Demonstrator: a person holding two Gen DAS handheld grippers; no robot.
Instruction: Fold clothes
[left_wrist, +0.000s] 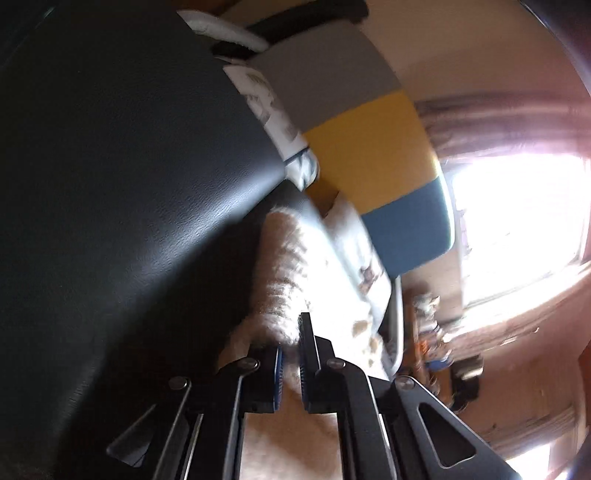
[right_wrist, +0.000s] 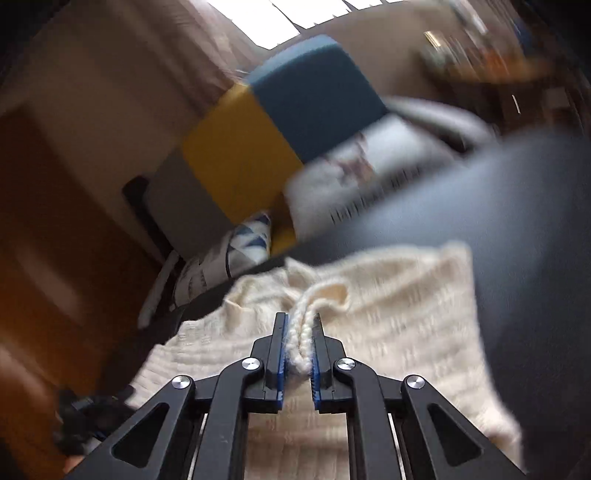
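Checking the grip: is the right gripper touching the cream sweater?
Touching. The right wrist view shows the right gripper clamping a bunched fold of the sweater.

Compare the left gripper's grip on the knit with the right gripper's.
The left gripper pinches a fuzzy, bunched fold of the cream knit; the right gripper pinches a thick braided edge. The left view looks along a raised roll of fabric; the right view shows the knit spread flat on the dark surface. Both are shut on the same knit.
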